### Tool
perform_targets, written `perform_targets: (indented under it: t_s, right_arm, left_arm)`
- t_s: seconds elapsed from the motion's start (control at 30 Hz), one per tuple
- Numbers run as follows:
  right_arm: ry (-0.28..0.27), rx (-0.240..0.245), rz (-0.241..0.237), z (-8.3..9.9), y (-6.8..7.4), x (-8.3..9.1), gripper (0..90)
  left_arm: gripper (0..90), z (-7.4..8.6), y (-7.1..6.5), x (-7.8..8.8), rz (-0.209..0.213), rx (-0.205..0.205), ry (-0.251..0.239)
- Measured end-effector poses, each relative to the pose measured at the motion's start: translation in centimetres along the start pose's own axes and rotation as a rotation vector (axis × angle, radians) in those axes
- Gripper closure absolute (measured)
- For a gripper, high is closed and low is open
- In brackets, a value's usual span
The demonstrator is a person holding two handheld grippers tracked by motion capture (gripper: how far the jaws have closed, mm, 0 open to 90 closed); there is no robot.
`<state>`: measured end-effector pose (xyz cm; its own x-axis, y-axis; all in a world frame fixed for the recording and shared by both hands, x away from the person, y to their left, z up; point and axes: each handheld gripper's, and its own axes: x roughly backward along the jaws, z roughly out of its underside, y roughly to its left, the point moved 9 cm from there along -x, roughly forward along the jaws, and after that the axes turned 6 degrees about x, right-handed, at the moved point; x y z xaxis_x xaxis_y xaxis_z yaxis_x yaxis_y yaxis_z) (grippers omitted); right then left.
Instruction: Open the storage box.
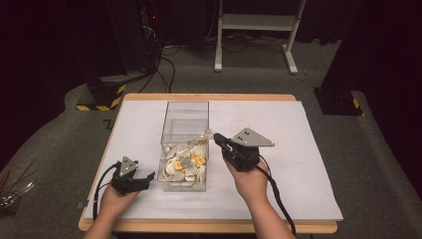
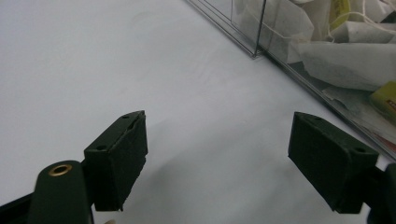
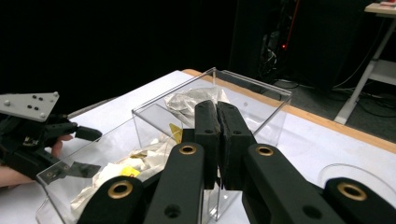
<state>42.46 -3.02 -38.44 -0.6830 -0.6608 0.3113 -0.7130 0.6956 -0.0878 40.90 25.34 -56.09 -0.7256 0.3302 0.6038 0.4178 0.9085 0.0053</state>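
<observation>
Tea bags (image 1: 185, 164) fill the near half of a clear box (image 1: 185, 110) in the middle of the table (image 1: 298, 164). They look white and yellow, with thin strings. I think they are very light and soft, and the paper could tear if it is pinched too hard. A good place to grab one would be its paper edge or its little tag, with a soft squeeze.

On the right, the right gripper (image 1: 219, 140) is up off the table, with its tip at the right wall of the box. The hand tilts it toward the left and far side. Its jaws are pressed tight together, and something thin and crinkly seems caught at the tips, but I cannot tell what.

On the left, the left gripper (image 1: 148, 178) rests low by the near left corner of the box. Its jaws are wide apart with nothing between them.
</observation>
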Motion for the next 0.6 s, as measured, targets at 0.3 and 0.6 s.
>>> perform_targets:
  t_s: [0.3,0.6]
  right_arm:
    - [0.005,-0.004,0.034,0.1,-1.3,0.4,87.5]
    - [0.016,-0.006,0.079,0.3,-3.1,0.9,87.5]
  left_arm:
    - [20.2,0.0,0.0,0.0,0.003,-0.001,0.001]
    - [20.2,0.0,0.0,0.0,0.004,-0.002,-0.004]
